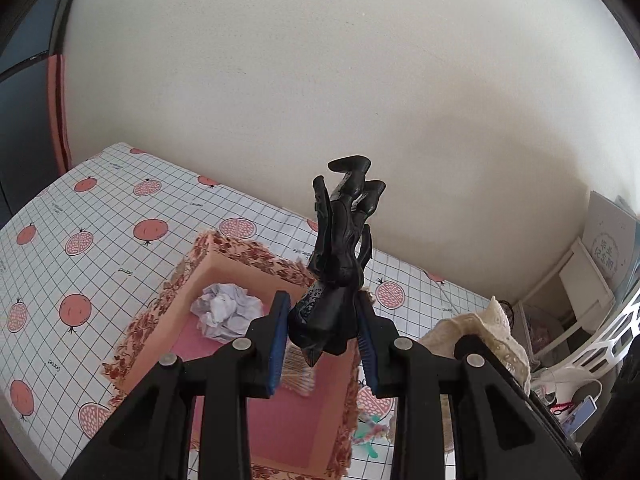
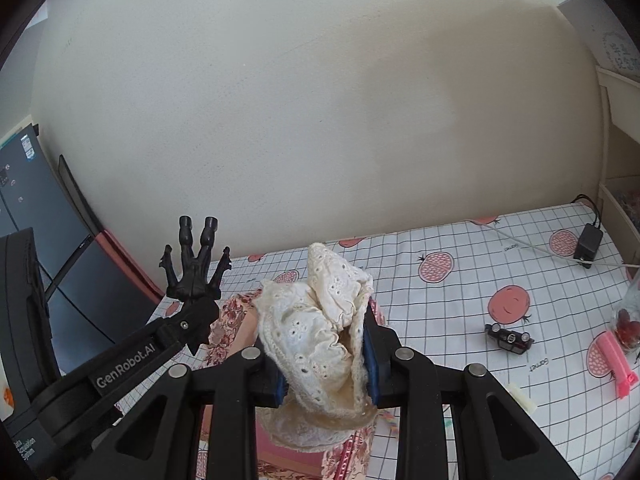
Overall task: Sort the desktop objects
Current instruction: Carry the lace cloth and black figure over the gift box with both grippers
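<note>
Left tool (image 1: 324, 336): blue pads narrowed onto a black action figure (image 1: 340, 256), pinching it at the head/torso end, legs and boots sticking up, i.e. upside down. It hangs above a floral-edged pink box (image 1: 224, 280) that sits on the tabletop (image 1: 100, 216) w/ grid-and-pomegranate cloth, toward the wall-side edge. Inside the box: a crumpled white paper ball (image 1: 226, 312) near its far-left corner, plus a striped item under the figure, partly hidden.

Right tool (image 2: 326, 364): pads nearly together, squeezing a bunched cream lace cloth (image 2: 320, 320), which bulges up and out above the fingers, and droops below them. It's over the same box's right side.

Right half of tabletop: small black toy car (image 2: 510, 338) on its roof, pink clip (image 2: 616, 364) near right edge, black power adapter (image 2: 588, 242) w/ cable at the far right corner.
</note>
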Demonstrator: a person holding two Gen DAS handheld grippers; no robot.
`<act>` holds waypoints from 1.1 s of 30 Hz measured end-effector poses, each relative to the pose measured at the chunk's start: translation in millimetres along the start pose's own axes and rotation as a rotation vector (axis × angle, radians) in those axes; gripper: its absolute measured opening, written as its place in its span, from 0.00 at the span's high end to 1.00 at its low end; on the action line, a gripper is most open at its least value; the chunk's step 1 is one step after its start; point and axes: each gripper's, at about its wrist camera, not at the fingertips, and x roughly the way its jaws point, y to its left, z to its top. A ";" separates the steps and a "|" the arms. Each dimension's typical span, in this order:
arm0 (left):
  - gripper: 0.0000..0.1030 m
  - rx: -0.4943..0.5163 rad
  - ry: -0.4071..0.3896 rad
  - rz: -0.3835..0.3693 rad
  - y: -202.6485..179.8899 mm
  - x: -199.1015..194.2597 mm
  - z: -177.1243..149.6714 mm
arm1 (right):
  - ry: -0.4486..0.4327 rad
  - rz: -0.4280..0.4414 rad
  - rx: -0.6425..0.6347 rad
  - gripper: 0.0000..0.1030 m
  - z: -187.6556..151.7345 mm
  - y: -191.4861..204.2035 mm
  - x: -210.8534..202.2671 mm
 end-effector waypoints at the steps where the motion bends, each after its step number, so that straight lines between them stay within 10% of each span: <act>1: 0.68 -0.008 -0.002 0.007 5.5 -0.6 1.3 | 0.005 0.003 -0.006 0.70 -1.8 4.4 2.3; 17: 0.67 -0.142 0.034 0.047 80.7 8.0 6.9 | 0.117 0.001 -0.075 0.69 -31.9 38.2 48.1; 33: 0.67 -0.232 0.254 0.089 113.0 78.3 -25.8 | 0.305 -0.043 -0.096 0.67 -65.2 40.4 95.1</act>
